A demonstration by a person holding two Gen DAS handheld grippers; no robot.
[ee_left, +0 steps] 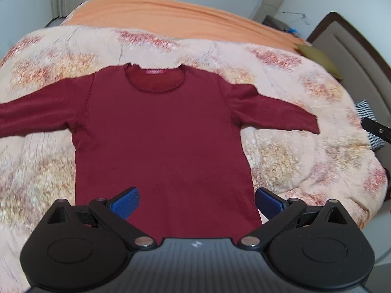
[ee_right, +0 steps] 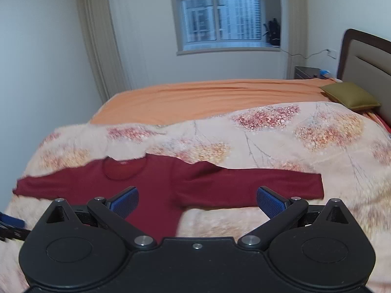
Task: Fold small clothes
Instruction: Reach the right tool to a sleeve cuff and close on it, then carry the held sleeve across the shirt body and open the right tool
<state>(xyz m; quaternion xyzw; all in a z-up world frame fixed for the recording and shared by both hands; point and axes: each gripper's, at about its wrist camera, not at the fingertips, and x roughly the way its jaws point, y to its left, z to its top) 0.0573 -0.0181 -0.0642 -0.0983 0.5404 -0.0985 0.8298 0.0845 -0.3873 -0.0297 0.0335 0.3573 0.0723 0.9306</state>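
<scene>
The bed (ee_right: 207, 95) is carrying a floral blanket (ee_left: 305, 151), with a dark red shirt (ee_left: 161, 131) lying flat on it, front up, both sleeves stretching outward. The left gripper (ee_left: 196, 202) is hovering over the shirt's hem, fingers (ee_left: 127, 201) spread wide, gripping nothing. The right gripper (ee_right: 196, 201) is hovering near the right sleeve, fingers (ee_right: 270, 200) likewise spread.

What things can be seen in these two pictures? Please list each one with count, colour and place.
Shirt: one, dark red, spread flat on the blanket, sleeves out.
Blanket: one, peach with flowers, over the near bed.
Sheet: one, orange, far side of the bed.
Pillow: one, olive, by the headboard.
Headboard: one, brown and beige, at right.
Window: one, far wall.
Left gripper: one, black with blue pads, open.
Right gripper: same, open.
</scene>
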